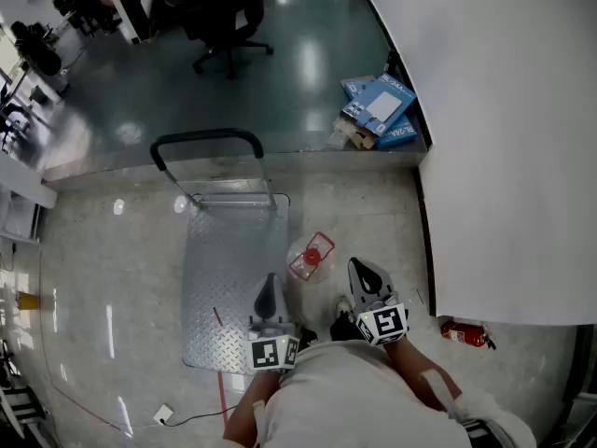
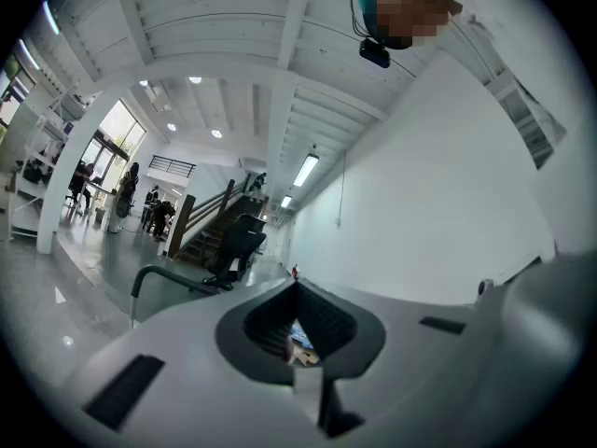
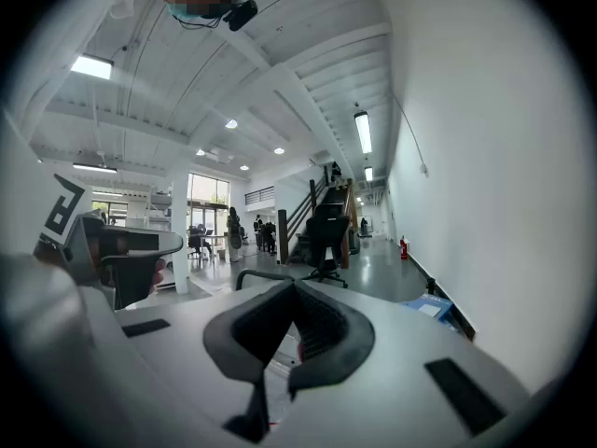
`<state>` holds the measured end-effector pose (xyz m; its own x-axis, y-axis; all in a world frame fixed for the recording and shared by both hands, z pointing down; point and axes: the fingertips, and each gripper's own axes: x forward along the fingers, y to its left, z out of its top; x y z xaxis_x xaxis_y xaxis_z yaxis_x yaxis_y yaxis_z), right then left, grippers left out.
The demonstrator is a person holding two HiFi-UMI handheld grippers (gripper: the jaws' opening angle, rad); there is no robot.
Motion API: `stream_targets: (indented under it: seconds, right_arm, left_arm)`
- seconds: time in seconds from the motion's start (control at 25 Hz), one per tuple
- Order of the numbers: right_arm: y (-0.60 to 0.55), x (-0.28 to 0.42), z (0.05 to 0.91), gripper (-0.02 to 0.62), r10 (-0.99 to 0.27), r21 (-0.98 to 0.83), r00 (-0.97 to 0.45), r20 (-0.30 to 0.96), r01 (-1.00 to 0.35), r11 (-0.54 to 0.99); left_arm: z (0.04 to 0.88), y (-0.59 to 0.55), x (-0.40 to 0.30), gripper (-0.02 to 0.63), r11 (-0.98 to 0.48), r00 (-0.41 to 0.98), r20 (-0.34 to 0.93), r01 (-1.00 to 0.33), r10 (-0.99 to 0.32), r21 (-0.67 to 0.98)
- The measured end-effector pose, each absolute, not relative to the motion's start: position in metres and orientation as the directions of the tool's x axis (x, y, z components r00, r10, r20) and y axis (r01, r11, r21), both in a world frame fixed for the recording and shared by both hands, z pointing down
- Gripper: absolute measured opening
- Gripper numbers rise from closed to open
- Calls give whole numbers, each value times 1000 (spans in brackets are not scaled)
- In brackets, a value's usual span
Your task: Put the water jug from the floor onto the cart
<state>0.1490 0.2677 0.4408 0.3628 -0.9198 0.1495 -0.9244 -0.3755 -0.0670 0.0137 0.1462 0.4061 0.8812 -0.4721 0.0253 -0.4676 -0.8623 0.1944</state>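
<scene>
Head view: we're seeing the water jug (image 1: 311,257) standing on the floor (image 1: 373,203), just beside the cart (image 1: 229,278)'s right edge, not on its deck. Left gripper (image 1: 270,286) is hovering over the deck's near right part, right gripper (image 1: 359,273) is hovering just right of the jug, neither touching it
Left gripper view: jaws are sitting pressed together, nothing between them, cart handle (image 2: 168,273) showing ahead
Right gripper view: jaws are meeting tip to tip, gripping nothing, office chair (image 3: 326,236) ahead
</scene>
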Motion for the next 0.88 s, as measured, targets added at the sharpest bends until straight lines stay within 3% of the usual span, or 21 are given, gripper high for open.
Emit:
stream_targets:
  seconds: [0.56,0.88]
  right_arm:
    - [256,157,458,11,-915,-76,358,186,-923,-376]
    - [233,176,518,11,-882,-78,334,332,-922,-378]
  left_arm:
    - [414,135,23,3,-864,885,39,-462,-464,198]
    - [427,124,36,3,-857,885,73,-464,-460,223]
